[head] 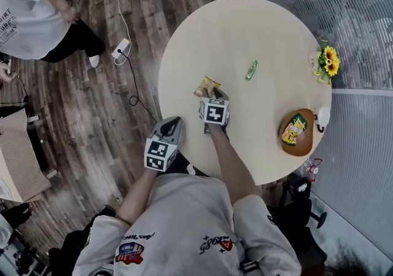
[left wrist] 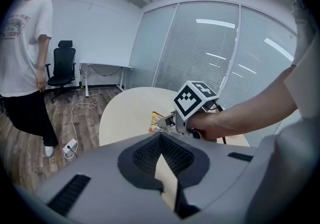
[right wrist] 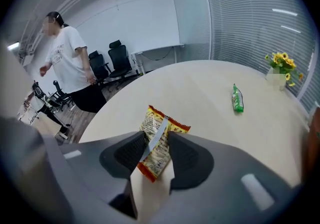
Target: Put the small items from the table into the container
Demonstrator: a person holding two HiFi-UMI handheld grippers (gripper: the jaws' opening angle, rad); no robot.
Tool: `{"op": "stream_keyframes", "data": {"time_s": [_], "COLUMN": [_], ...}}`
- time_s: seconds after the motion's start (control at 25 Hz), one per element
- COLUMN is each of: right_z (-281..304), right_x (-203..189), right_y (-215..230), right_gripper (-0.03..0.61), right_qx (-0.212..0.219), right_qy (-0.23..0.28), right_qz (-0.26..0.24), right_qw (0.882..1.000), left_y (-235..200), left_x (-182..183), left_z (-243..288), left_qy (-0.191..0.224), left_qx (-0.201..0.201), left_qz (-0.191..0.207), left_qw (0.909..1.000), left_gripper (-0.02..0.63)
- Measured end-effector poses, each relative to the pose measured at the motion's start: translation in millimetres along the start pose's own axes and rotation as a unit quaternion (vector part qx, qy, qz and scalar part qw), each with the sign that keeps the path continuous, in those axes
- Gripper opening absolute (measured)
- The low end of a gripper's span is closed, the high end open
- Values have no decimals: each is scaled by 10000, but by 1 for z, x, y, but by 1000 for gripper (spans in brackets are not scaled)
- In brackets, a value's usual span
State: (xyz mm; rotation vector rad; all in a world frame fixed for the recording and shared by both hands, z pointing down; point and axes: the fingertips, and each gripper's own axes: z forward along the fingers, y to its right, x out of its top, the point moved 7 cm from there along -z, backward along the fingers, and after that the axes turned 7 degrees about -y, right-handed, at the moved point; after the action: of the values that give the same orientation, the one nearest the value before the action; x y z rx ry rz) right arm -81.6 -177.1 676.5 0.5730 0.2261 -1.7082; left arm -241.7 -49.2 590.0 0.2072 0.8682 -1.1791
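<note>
snack packet (right wrist: 161, 128), yellow with orange ends and a silver seam down its back, lay flat on the round pale table (head: 245, 29), on the side nearest the person holding the tools. the right gripper (right wrist: 156, 138) pointed steeply down over it with its jaws well apart. the packet sat in the gap between the two dark pads, which flanked it on either side without squeezing it, so nothing was gripped yet. from the head view the marker cube (head: 214, 110) of that gripper stood just behind the packet.

the left gripper (left wrist: 160, 136) hung back at the table's near edge, to the left of the right one. its jaw tips were closed together and nothing was caught between them.

further across the table a slim green packet (head: 252, 70) lay by itself, well apart from the yellow one. the container, a brown bowl (head: 302, 147), stood at the right side of the table near its edge and already had a yellow and green packet (head: 295, 128) in it. a small white object (head: 323, 115), too small to make out, sat just beside the bowl. a bunch of sunflowers (head: 328, 61) stood at the far right rim.

off the table, another person in a white t-shirt (head: 27, 13) stood on the dark wooden floor, near a white power strip (head: 121, 49) with its cable.
</note>
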Motion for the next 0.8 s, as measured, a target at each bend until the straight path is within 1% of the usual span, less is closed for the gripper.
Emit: {"op": "stream_keyframes", "data": {"time_s": [0.08,0.16,0.32,0.48,0.56,0.64,0.72,0.8], "right_z": [-2,-6,-18,-43,-64,-88,-114,-146], "right_x": [-2,-5,-19,-41,-51,-55,-56,-59], "right_y": [-3,-4,4,20,26,36,61,101], "right_gripper": [121,100,87,86,85,84,84,84], "right_qx": [89,196,408,455,443,439,386,238], "right_qy": [-26,-55,-80,-69,46,273,556,828], "right_qz": [-116,-201,-284,-335,-351,-347,-258,-51], "right_qw": [9999,9996,9987,9984,9984,9981,9974,9963], "left_y": [-1,3,22,44,54,65,84,111], "left_x": [-1,0,3,3,3,3,7,12], "left_z": [3,6,13,17,13,12,21,35], "left_qy": [-28,-36,-50,-34,-7,29,48,55], "left_qx": [-25,-68,-152,-189,-219,-244,-307,-435], "left_qz": [-5,23,155,218,254,297,372,483], "left_qw": [10000,10000,9998,9996,9994,9993,9988,9979], "left_gripper": [6,6,6,6,6,6,6,6]}}
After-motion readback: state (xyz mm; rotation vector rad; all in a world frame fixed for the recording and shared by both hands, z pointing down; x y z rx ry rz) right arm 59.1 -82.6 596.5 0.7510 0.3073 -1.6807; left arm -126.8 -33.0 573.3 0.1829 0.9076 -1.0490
